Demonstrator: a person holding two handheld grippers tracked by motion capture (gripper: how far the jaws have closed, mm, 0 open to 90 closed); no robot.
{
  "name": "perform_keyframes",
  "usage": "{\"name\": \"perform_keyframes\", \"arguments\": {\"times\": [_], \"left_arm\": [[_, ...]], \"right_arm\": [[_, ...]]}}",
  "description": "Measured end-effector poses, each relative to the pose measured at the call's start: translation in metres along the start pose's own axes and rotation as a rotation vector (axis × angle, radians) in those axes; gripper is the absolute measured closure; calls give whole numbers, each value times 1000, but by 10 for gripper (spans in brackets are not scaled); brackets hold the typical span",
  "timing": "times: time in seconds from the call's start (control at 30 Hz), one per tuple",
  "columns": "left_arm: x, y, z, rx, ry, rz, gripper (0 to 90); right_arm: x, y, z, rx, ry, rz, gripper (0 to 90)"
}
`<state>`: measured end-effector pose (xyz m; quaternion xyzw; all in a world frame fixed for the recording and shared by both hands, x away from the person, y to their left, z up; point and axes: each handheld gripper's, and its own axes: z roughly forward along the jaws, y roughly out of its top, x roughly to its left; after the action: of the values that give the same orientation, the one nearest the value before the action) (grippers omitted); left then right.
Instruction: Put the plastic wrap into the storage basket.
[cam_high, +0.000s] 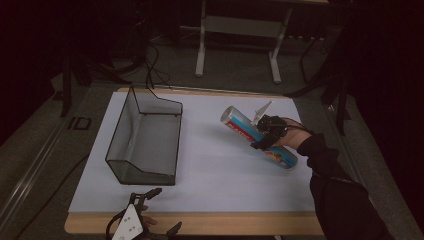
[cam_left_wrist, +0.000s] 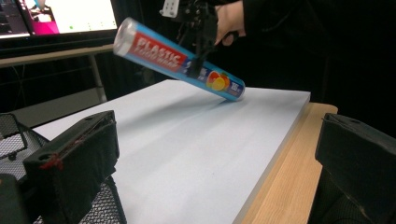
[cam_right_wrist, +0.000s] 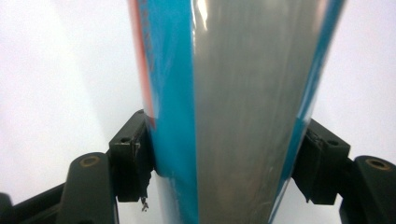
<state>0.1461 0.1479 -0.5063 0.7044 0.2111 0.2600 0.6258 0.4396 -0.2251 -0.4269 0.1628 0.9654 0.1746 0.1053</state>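
A roll of plastic food wrap (cam_high: 240, 126), blue and red with a silver side, hangs tilted over the right part of the white board (cam_high: 210, 170). Its far end is raised and its near end is low, close to the board. My right gripper (cam_high: 263, 137) is shut on the roll's middle; in the right gripper view both pads press the roll (cam_right_wrist: 233, 93) from either side of my right gripper (cam_right_wrist: 229, 154). The left gripper view shows the roll (cam_left_wrist: 159, 50) and the right gripper (cam_left_wrist: 196, 56) farther off. My left gripper (cam_high: 166, 210) rests open and empty at the table's front edge, its jaws wide apart in its own view (cam_left_wrist: 215, 154).
A black wire mesh basket (cam_high: 145, 135) stands on the left part of the board, and its corner (cam_left_wrist: 14, 140) lies beside the left jaw. The wooden table edge (cam_high: 200, 223) runs along the front. Desk legs and cables stand on the floor behind.
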Motion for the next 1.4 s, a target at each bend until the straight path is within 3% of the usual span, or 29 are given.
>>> {"name": "perform_keyframes", "arguments": {"times": [0.13,0.33,0.5,0.83,0.97,1.2,1.27,1.3,1.33,1.4], "left_arm": [[0,0,1,-1,-4,0,2],[0,0,0,-4,-5,3,2],[0,0,-2,-6,-5,6,2],[-1,0,-2,-7,-11,7,2],[-1,0,-2,-3,-12,9,2],[-2,0,-2,3,-10,17,2],[-2,-1,-1,5,-10,18,2],[-2,-1,-1,5,-11,18,2],[-2,-1,-1,8,-11,20,2],[-2,-1,-1,9,-12,21,2]], "right_arm": [[-7,-2,16,-44,-26,68,318],[-18,-2,39,-59,-63,150,318],[-25,-3,57,-38,-66,181,317],[-28,-4,84,48,-61,177,316],[-29,-7,84,23,-55,186,316],[-31,-6,84,35,-50,186,307],[-30,-6,84,45,-34,174,157],[-30,-6,84,45,-34,174,157],[-30,-5,81,56,1,164,117],[-29,-5,77,71,-8,138,103]]}}
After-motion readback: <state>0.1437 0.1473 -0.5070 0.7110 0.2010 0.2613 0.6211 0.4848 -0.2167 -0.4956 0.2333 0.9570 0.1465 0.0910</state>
